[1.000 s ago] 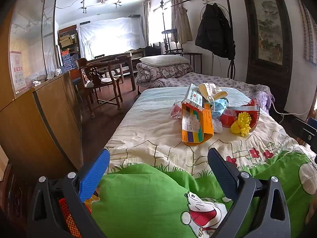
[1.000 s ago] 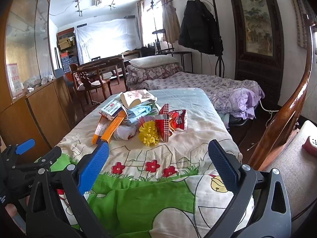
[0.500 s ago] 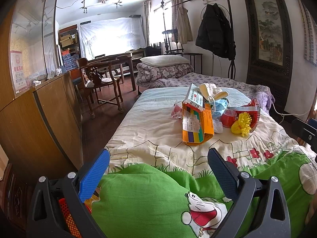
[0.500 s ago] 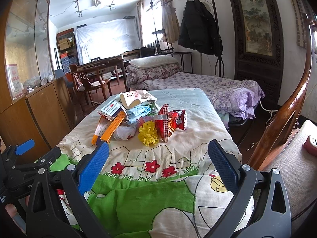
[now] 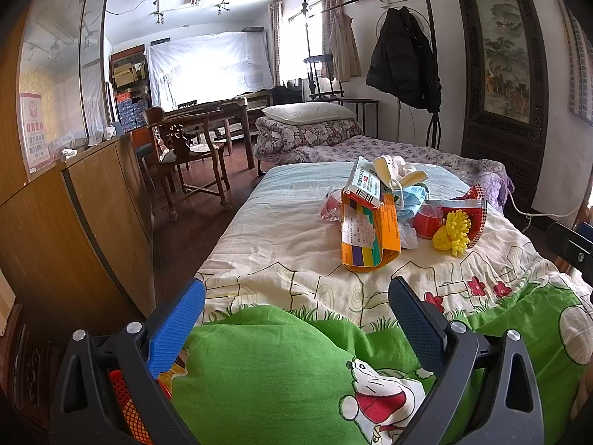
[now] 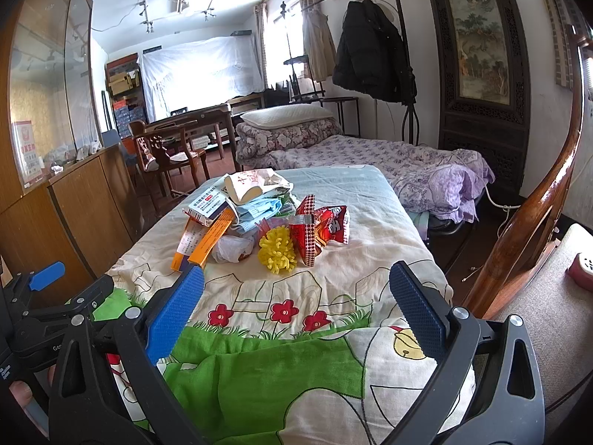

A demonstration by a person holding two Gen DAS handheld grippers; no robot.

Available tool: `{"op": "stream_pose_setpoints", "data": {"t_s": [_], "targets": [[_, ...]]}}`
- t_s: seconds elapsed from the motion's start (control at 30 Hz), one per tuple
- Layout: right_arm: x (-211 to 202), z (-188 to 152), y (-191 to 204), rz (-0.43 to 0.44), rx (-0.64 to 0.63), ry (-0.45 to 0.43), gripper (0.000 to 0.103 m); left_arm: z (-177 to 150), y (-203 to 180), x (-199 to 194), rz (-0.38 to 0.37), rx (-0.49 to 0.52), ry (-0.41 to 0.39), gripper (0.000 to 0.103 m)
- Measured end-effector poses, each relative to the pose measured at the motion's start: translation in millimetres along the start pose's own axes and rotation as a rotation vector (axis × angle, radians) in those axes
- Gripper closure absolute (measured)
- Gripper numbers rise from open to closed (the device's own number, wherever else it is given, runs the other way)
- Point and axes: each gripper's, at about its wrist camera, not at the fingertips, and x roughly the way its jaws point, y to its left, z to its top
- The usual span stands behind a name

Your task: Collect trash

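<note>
A heap of trash lies mid-bed: an orange box [image 5: 370, 237] [image 6: 207, 244], a white-and-green carton [image 5: 365, 183] [image 6: 205, 207], a blue face mask [image 5: 411, 198] [image 6: 255, 211], a yellow spiky ball [image 5: 454, 231] [image 6: 278, 252], a red snack bag [image 6: 331, 224] and crumpled wrappers [image 6: 231, 250]. My left gripper [image 5: 296, 322] stands open over the green quilt [image 5: 281, 371], well short of the heap. My right gripper [image 6: 296, 307] is open too, nothing between its fingers, near the bed's foot. An orange mesh basket [image 5: 124, 404] shows under the left gripper.
A wooden cabinet [image 5: 74, 222] runs along the left. A chair [image 5: 185, 148] and table stand beyond it. A second bed with purple bedding [image 6: 407, 163] lies at the right. A curved wooden rail [image 6: 537, 204] rises by the right gripper. A finger [image 6: 22, 395] shows at the lower left.
</note>
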Motion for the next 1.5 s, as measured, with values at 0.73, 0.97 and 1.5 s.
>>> {"op": "stream_pose_setpoints", "data": {"t_s": [0.73, 0.97, 1.5], "targets": [[-0.8, 0.9, -4.9, 0.013, 0.024, -0.011, 0.007, -0.1, 3.9, 0.6, -0.016, -0.023, 0.005, 0.006], [1.2, 1.8, -17.7, 0.055, 0.097, -0.009, 0.007, 2.4, 18.2, 10.6, -0.103, -0.083, 0.064, 0.006], [40.4, 12.6, -50.5, 0.118, 0.327, 0.068, 0.007, 37.9, -24.3, 92.9, -0.269, -0.027, 0.246, 0.006]]}}
